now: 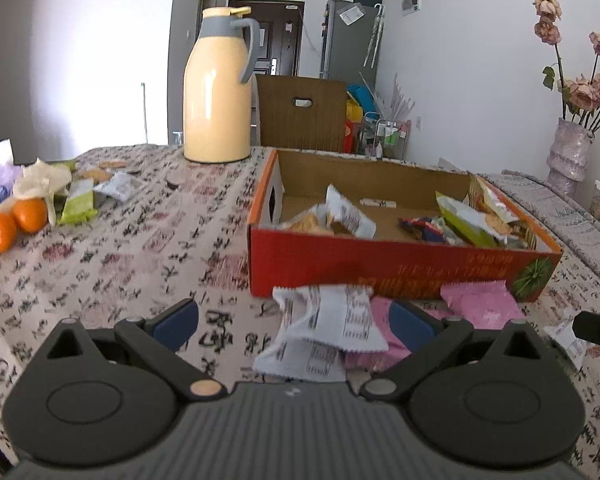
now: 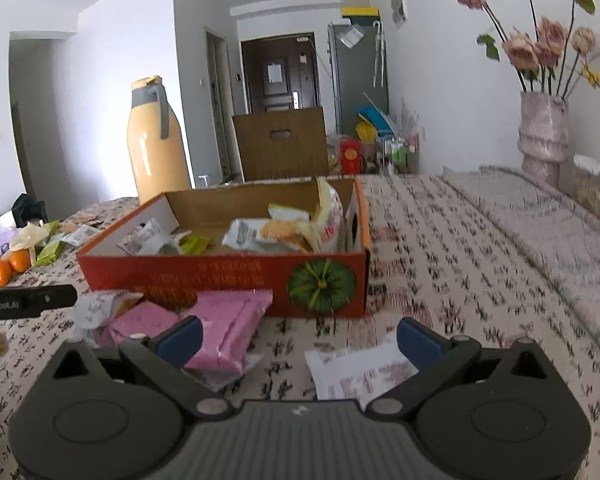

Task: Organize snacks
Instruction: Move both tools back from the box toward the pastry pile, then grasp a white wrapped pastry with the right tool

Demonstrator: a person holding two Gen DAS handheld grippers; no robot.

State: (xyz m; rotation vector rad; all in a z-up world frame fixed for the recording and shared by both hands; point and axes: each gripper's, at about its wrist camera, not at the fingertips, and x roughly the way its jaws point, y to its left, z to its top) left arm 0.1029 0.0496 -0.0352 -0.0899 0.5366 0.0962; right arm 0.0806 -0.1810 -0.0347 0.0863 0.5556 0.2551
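Snack packets are lying in two groups: several already sitting inside the red cardboard box (image 1: 400, 258), and a loose cluster resting on the patterned tablecloth (image 1: 112, 264) just in front of the box's near wall. In the left wrist view, white packets (image 1: 332, 316) are overlapping one another and covering part of a pink packet (image 1: 480, 304), their long axes running roughly across the view, one end almost touching the box wall. The left gripper (image 1: 296, 316) is hovering above this cluster with its fingers spread wide and holding nothing; its right finger (image 1: 410, 322) is sitting over the pink wrapper. The right gripper (image 2: 300, 338) is likewise standing open and empty; a larger pink packet (image 2: 232, 328) is lying tilted beside its left finger (image 2: 180, 338), and a flat white packet (image 2: 360, 372) is lying between the fingers nearer the right one. Open cloth is stretching to the right of the box in the right wrist view and to the left of it in the left wrist view. Standing behind the box's far left corner is a cream thermos jug (image 1: 218, 88); oranges (image 1: 14, 222), green packets (image 1: 78, 204) and more wrappers are crowding the far left edge. A vase of dried roses (image 2: 544, 132) is occupying the far right, well apart from the box.
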